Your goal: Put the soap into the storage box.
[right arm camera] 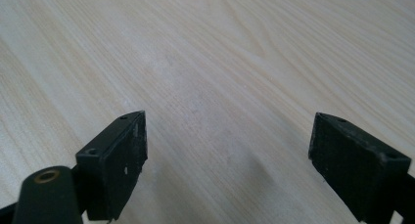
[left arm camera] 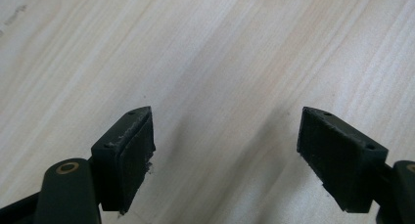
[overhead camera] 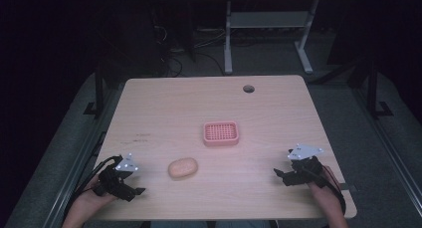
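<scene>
A pink slotted soap dish (overhead camera: 220,133) lies near the middle of the wooden table (overhead camera: 164,108). A peach oval soap bar (overhead camera: 182,168) rests in front of it, toward the left. My left gripper (overhead camera: 135,189) sits at the table's front left corner, a short way left of the soap, open with nothing between its pads (left arm camera: 129,160). At the front right my right gripper (overhead camera: 278,175) is open too; its pads (right arm camera: 120,165) stand wide apart over bare wood.
A round cable hole (overhead camera: 248,88) sits near the table's far right edge. Beyond the table a white desk frame (overhead camera: 228,39) stands on the dark floor. Bare tabletop lies between the two grippers and around the dish.
</scene>
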`<state>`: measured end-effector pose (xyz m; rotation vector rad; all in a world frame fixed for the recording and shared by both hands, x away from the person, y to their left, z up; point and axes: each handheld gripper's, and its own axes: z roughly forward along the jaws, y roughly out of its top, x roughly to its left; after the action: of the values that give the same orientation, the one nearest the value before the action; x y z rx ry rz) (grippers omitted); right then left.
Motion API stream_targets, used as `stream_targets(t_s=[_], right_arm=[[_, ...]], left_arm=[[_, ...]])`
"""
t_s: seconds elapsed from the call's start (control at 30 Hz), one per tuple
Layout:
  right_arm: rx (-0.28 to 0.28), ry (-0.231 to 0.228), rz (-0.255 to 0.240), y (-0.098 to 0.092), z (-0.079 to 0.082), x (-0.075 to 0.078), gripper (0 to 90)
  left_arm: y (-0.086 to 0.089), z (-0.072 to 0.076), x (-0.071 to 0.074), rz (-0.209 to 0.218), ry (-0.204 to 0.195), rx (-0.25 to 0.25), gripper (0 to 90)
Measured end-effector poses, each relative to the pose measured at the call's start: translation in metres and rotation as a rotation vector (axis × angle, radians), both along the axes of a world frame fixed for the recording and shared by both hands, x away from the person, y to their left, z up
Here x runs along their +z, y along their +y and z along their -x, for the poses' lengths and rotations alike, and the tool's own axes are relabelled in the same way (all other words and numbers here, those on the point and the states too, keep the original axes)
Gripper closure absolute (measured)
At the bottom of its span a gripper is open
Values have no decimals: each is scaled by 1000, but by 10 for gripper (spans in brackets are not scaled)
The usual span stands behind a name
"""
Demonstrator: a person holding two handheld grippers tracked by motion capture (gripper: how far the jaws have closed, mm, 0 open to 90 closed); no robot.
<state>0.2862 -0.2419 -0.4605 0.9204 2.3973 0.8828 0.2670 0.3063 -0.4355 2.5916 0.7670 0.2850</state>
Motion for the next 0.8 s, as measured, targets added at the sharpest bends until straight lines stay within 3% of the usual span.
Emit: stream_targets(t_s=[0.2,0.8], right_arm=[[9,1,-2,2,0,0,138],[17,3,7,4,-1,-1,138]], left_arm=[[6,-1,0,24,0,25,216],[3,-2,-1,28,-11,21,218]])
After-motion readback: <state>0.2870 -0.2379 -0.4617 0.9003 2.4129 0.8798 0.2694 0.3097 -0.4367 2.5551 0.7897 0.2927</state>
